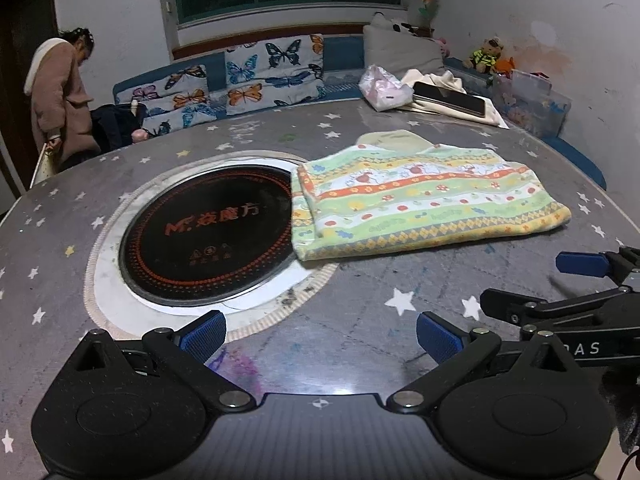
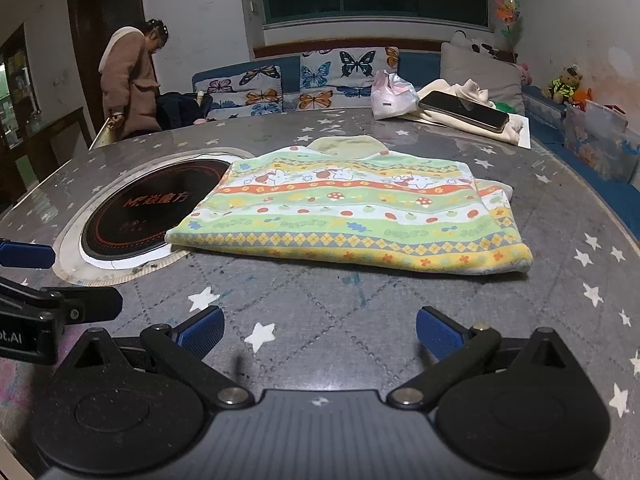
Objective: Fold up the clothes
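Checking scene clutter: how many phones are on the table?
1. The phone lies on a cream cloth at the table's far right edge, beyond the striped garment. None other visible.

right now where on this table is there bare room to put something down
Bare table runs along the near edge, between the striped garment and both open grippers, the left gripper and right gripper. The far left, beyond the round cooktop, is also free. The far right is crowded: phone on cream cloth, pink bag.
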A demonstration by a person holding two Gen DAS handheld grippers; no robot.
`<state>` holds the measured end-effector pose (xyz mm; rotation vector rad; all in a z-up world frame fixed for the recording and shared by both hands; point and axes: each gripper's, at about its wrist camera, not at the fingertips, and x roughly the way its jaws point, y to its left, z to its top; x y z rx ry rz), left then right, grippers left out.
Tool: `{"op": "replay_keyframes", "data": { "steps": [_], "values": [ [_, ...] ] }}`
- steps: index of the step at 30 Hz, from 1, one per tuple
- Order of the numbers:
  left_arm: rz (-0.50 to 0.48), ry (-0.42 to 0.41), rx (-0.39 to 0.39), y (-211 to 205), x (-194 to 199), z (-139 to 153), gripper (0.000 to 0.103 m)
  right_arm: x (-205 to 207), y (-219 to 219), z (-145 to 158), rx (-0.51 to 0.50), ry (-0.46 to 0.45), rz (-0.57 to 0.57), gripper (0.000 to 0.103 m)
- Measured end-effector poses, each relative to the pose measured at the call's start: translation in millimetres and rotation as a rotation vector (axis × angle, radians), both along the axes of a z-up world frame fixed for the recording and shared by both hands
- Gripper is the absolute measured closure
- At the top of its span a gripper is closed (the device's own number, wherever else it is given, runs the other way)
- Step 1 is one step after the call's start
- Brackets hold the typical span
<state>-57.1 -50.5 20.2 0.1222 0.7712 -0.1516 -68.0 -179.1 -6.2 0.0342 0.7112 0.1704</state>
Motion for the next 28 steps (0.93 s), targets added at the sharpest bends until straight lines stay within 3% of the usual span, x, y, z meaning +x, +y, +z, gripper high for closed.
{"op": "replay_keyframes", "data": {
  "steps": [15,28],
  "values": [
    [-0.033,0.039,0.029,-9.4,-7.4,-13.8,0.000,-12.8,-4.9,-5.2,0.001,0.017,0.000,0.000],
    [-0.041,0.025,0.022,-12.2,-8.9,-14.1,0.000,-14.3,-5.5,-5.2,0.012,0.003,0.006,0.000]
  ]
}}
